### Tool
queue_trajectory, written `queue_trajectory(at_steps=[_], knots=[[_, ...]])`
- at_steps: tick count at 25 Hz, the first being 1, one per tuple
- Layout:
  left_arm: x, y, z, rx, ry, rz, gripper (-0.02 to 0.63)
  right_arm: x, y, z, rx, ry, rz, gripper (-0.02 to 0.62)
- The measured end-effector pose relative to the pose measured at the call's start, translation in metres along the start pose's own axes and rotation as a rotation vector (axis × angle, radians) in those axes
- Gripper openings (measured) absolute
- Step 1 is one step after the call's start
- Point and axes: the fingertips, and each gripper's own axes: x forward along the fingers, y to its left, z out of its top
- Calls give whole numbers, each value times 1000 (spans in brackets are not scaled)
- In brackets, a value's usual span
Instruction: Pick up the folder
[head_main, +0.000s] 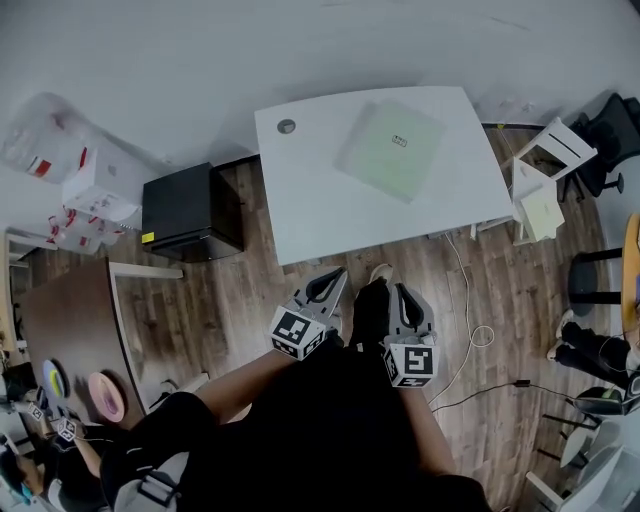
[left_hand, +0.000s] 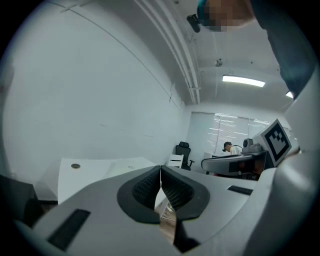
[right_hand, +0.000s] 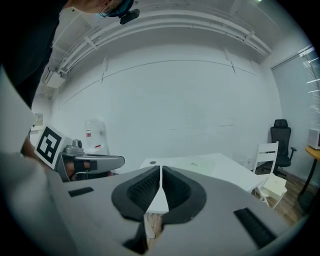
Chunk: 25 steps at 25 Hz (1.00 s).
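A pale green folder (head_main: 391, 148) lies flat on the white table (head_main: 300, 200), toward its far right part. It also shows as a faint pale sheet (right_hand: 202, 162) on the table top in the right gripper view. My left gripper (head_main: 333, 281) and right gripper (head_main: 404, 296) hang side by side over the wooden floor, short of the table's near edge. Both point toward the table. Each has its jaws closed together with nothing between them. In its own view the left gripper (left_hand: 160, 169) looks at the table's left part; the right gripper (right_hand: 160, 170) looks along the table too.
A black cabinet (head_main: 190, 212) stands left of the table. White folding chairs (head_main: 545, 180) and a dark office chair (head_main: 610, 140) stand to the right. A cable (head_main: 465, 290) runs over the floor by the table's right leg. A brown counter (head_main: 70, 320) is at left.
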Motion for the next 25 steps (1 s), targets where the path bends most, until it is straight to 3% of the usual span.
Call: queue_trajectory(at_steps=[2,6,14,20,25], knots=[[17,18,-2,-38,19,31,15,17,-14,-1,21,11,4,34],[59,57,-1,-41,61,102,15,58,-50,-3,74,34,8,34],[167,140,-7,-66,182,137,17,172,-153,13,180,30,-9,34],[218,188,-19,-126,262,158,17,236,-195,-6,276,151,31,35],[254,222,-38,-128,341,126,17,275,-211,-48,246,275,97,35]])
